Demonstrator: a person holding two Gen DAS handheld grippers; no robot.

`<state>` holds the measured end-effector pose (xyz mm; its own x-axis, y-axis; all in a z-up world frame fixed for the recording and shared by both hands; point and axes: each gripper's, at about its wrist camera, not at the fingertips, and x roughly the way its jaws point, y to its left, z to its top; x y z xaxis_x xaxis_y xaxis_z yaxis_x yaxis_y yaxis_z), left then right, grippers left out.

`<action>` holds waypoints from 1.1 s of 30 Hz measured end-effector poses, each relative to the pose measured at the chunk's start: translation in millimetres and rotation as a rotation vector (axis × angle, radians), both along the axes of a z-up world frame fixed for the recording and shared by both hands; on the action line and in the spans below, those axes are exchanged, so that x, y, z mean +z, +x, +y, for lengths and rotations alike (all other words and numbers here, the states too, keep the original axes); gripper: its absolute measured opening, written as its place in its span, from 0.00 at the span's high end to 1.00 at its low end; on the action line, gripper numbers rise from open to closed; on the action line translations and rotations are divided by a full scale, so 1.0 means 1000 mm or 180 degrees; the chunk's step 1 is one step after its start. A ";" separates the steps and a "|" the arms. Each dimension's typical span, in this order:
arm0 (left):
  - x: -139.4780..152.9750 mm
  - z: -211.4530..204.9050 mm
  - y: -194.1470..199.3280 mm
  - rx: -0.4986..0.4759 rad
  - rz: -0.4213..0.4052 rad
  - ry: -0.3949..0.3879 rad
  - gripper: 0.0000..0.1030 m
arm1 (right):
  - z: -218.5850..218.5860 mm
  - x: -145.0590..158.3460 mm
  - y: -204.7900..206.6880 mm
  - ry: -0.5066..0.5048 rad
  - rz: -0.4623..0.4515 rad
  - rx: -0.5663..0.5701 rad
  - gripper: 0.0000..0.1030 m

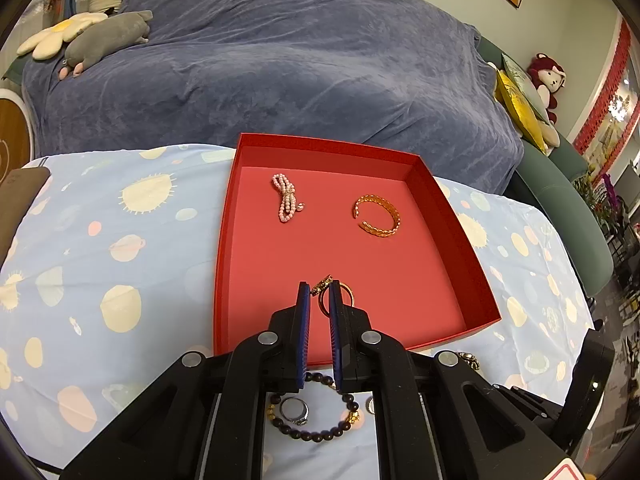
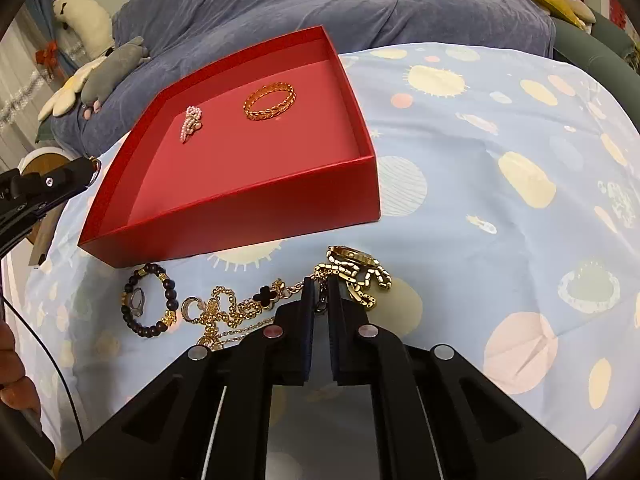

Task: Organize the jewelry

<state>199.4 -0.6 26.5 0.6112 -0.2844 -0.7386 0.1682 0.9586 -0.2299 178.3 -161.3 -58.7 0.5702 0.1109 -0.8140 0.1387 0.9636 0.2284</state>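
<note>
A red box [image 1: 452, 224] lies on the patterned cloth and holds a pink pearl piece [image 1: 286, 197] and a gold bangle [image 1: 378, 216]. My left gripper [image 1: 320, 290] is shut on a gold ring [image 1: 334, 296] over the box's near part. A dark bead bracelet [image 1: 320, 420] with a silver ring [image 1: 294, 410] inside lies below it. In the right wrist view, my right gripper [image 2: 320, 286] is nearly closed around a gold chain necklace [image 2: 240, 308] with a black clover, next to a gold watch [image 2: 356, 268]. The box [image 2: 248, 216], bangle [image 2: 270, 101], pearl piece [image 2: 191, 122] and bead bracelet [image 2: 150, 300] show there too.
A bed with a blue blanket [image 1: 280, 60] lies behind the table, with plush toys [image 1: 104, 36] on it. A teal sofa [image 1: 568, 200] with cushions stands at the right. A dark object [image 1: 20, 200] rests at the table's left edge.
</note>
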 end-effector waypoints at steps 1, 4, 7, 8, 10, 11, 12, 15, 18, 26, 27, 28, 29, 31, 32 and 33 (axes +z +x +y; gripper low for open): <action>0.000 0.000 0.000 0.0003 0.0001 -0.0001 0.93 | -0.001 0.002 -0.002 0.0000 -0.0026 -0.0006 0.96; 0.000 0.000 0.000 0.0007 -0.0006 -0.0006 0.93 | -0.005 0.014 -0.011 0.0080 -0.0125 0.0002 0.96; 0.000 0.001 0.000 0.0013 -0.0017 -0.0024 0.93 | -0.009 0.038 -0.023 0.0151 -0.0306 0.0042 0.97; 0.001 0.001 0.000 0.0015 -0.0017 -0.0027 0.93 | -0.010 0.048 -0.026 0.0171 -0.0374 0.0060 1.00; 0.001 0.001 0.000 0.0015 -0.0015 -0.0031 0.93 | -0.013 0.067 -0.029 0.0200 -0.0509 0.0084 1.00; 0.001 0.001 -0.001 0.0013 -0.0016 -0.0026 0.93 | -0.014 0.076 -0.030 0.0207 -0.0582 0.0097 1.00; 0.001 0.002 0.000 0.0013 -0.0019 -0.0026 0.93 | -0.015 0.084 -0.030 0.0218 -0.0632 0.0104 1.00; 0.001 0.002 0.000 0.0009 -0.0026 -0.0028 0.93 | -0.019 0.097 -0.030 0.0227 -0.0725 0.0114 1.00; 0.003 0.004 0.001 0.0015 -0.0025 -0.0034 0.93 | -0.024 0.102 -0.030 0.0322 -0.0739 0.0118 1.00; 0.010 0.009 0.003 0.0046 -0.0059 -0.0065 0.93 | -0.021 0.146 -0.015 0.0395 -0.1012 0.0258 1.00; 0.010 0.010 0.003 0.0055 -0.0065 -0.0069 0.93 | -0.020 0.152 -0.010 0.0401 -0.1041 0.0291 1.00; 0.011 0.011 0.004 0.0063 -0.0071 -0.0073 0.93 | -0.019 0.157 -0.005 0.0416 -0.1064 0.0323 1.00; 0.012 0.013 0.004 0.0073 -0.0077 -0.0079 0.93 | -0.017 0.162 0.001 0.0420 -0.1083 0.0362 1.00; 0.014 0.016 0.006 0.0105 -0.0085 -0.0092 0.93 | -0.013 0.170 0.012 0.0398 -0.1129 0.0403 1.00; 0.015 0.019 0.007 0.0128 -0.0089 -0.0105 0.93 | -0.011 0.173 0.017 0.0398 -0.1151 0.0416 1.00; 0.016 0.020 0.008 0.0140 -0.0093 -0.0116 0.93 | -0.010 0.176 0.020 0.0418 -0.1173 0.0430 1.00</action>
<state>207.0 19.7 42.6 0.6448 -0.2833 -0.7099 0.1333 0.9562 -0.2605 198.6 -171.1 117.0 0.7941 0.2940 -0.5320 -0.1011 0.9270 0.3613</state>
